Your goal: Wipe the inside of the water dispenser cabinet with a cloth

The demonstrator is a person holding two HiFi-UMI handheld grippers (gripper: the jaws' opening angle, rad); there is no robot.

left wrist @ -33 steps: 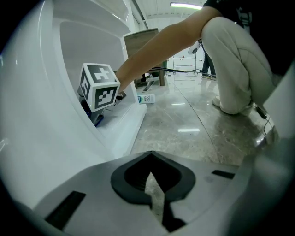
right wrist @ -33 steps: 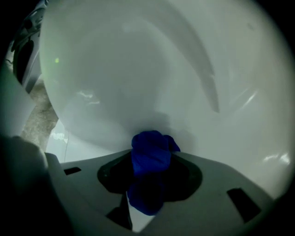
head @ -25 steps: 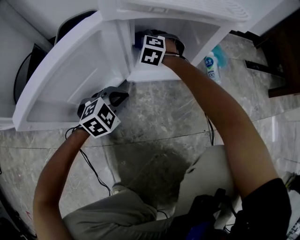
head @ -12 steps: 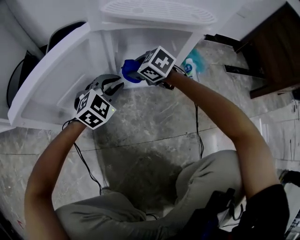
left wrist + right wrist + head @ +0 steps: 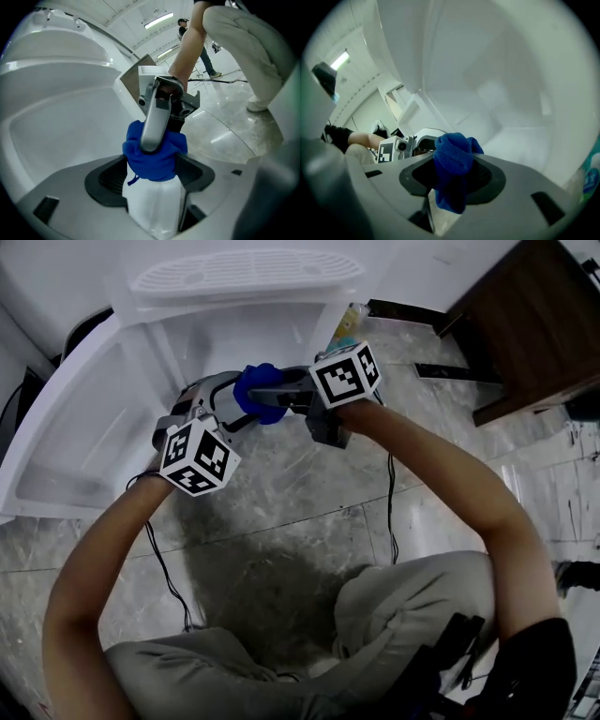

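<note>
Facing the open water dispenser cabinet, with its door swung out at far left.

- Left gripper: the jaws have just been opening and stand wide. The cloth sits square between them, filling most of the gap. Cannot tell whether it brushes the pads, but nothing is clamped.
- Cloth: a blue bunched wad in front of the cabinet mouth, not inside it. It has no real long axis, only a short tail hanging below the wad in the right gripper view.
- Right gripper: the jaws are pinched on the wad, carrying it. It comes in nose to nose with the left gripper, one finger lying over the top of the wad in the left gripper view.

Judgement: this reads as a hand-over or a regrip. It turns on the wad already lying dead ahead between the left jaws, so the left gripper needs only to close. The right gripper would have to let go afterwards, or the cloth drops to the floor. The cabinet interior lies just beyond both tips.
</note>
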